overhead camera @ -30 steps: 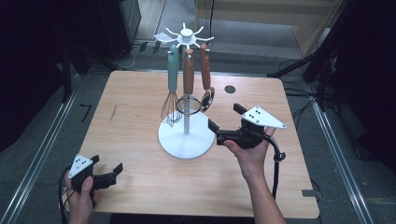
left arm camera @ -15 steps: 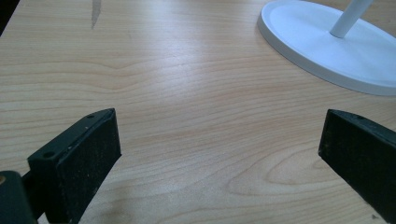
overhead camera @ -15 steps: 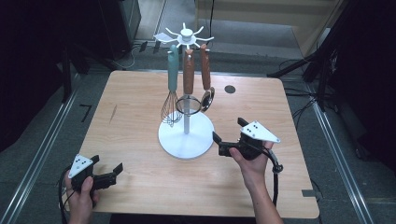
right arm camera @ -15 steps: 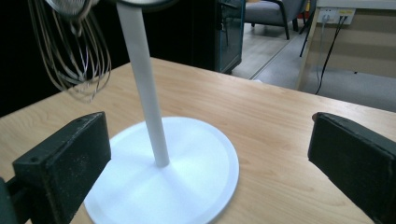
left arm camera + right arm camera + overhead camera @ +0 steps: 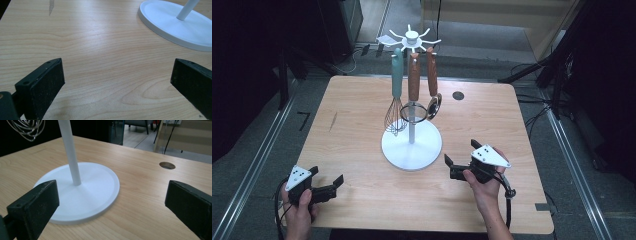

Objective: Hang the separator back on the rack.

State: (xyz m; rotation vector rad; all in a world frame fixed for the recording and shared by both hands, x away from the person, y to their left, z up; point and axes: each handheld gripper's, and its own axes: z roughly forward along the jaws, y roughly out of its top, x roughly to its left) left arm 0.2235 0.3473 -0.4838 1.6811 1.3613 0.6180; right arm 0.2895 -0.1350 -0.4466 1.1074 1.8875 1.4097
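A white utensil stand [image 5: 411, 145] with a round base and thin pole stands mid-table. From its top spokes hang a teal-handled whisk [image 5: 395, 107], a brown-handled utensil [image 5: 413, 77] and a brown-handled ladle [image 5: 433, 100]. My right gripper [image 5: 451, 167] rests low on the table just right of the base, open and holding nothing; its own view shows the base [image 5: 85, 192], the pole [image 5: 70, 152] and whisk wires [image 5: 26, 127]. My left gripper [image 5: 332, 186] sits open near the front left edge, its view facing bare wood and the base's rim [image 5: 175, 27].
The wooden table [image 5: 352, 135] has a round cable hole [image 5: 457, 95] at the back right and a dark scratch [image 5: 332, 121] on its left part. Metal rails, cables and dark equipment surround the table on the floor.
My right gripper has drawn back from the stand toward the front of the table and dropped lower. The left gripper has stayed put.
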